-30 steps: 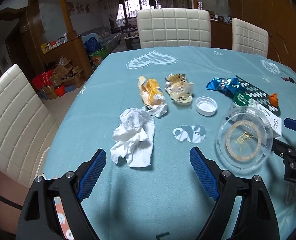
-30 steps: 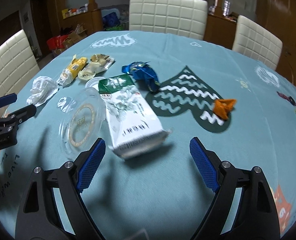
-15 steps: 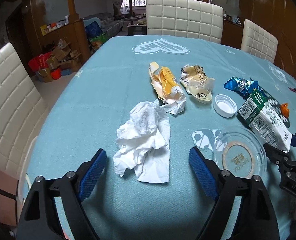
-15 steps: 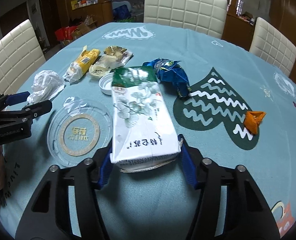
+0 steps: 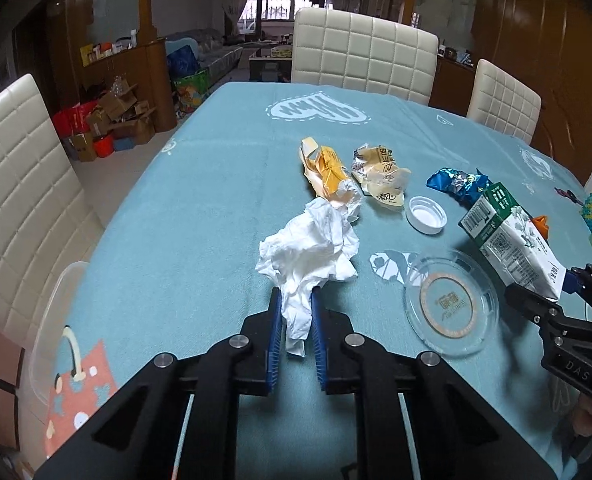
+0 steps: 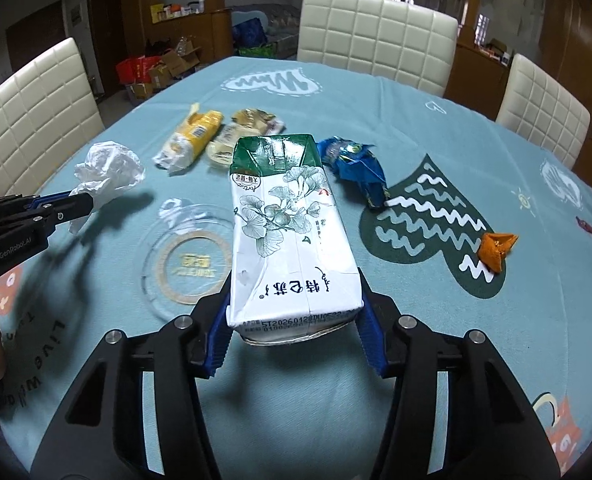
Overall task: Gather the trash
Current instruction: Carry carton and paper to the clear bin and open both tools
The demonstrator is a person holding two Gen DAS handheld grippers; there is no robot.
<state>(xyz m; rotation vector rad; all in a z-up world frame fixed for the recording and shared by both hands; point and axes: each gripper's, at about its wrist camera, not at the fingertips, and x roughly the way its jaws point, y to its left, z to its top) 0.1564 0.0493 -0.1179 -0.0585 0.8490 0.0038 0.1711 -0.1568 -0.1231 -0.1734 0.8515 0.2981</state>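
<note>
My left gripper (image 5: 294, 312) had its fingers pinching the tissue (image 5: 309, 256) btwn them, above the counter (image 5: 200, 208). Right gripper (image 6: 296, 322), fingers closing, clamped the carton (image 6: 288, 232) at both sides.

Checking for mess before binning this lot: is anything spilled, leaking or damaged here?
No spill shows. The milk carton, held in the right tongs, is dented along its side. The crumpled tissue hangs from the shut left tongs. The cloth looks dry.
</note>
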